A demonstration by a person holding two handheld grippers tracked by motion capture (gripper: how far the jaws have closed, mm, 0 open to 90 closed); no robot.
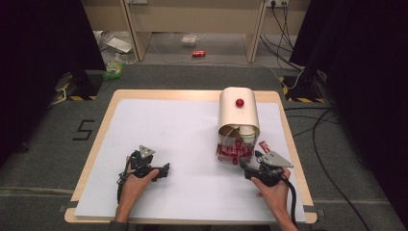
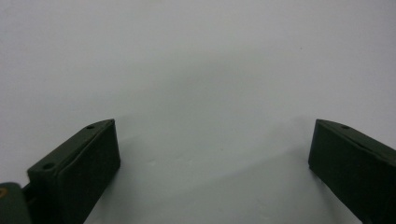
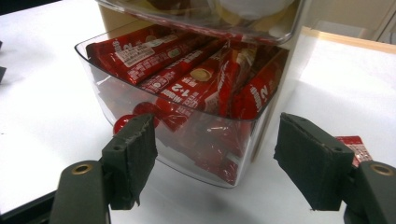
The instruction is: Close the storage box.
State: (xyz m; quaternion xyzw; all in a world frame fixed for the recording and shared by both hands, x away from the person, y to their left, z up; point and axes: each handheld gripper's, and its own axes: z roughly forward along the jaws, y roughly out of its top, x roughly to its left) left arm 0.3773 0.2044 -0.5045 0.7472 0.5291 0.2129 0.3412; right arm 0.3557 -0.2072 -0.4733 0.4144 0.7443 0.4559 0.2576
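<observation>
A cream-coloured box with a rounded top and a red knob [image 1: 239,102] stands on the right of the white sheet [image 1: 183,139]. Its clear front drawer [image 1: 234,150] [image 3: 187,144] is tipped out and holds several red snack packets [image 3: 196,77]. A small red ball knob [image 3: 122,122] sits on the drawer's front. My right gripper [image 1: 248,168] [image 3: 215,163] stands open just in front of the drawer, nothing between its jaws. One red packet [image 1: 264,146] [image 3: 354,144] lies on the sheet beside it. My left gripper [image 1: 166,168] [image 2: 210,154] rests open over bare white sheet.
The wooden table [image 1: 96,139] ends close behind the box. On the floor beyond lie a red can [image 1: 198,53], plastic wrappers [image 1: 118,45] and cables [image 1: 284,29]. Dark curtains hang at both sides.
</observation>
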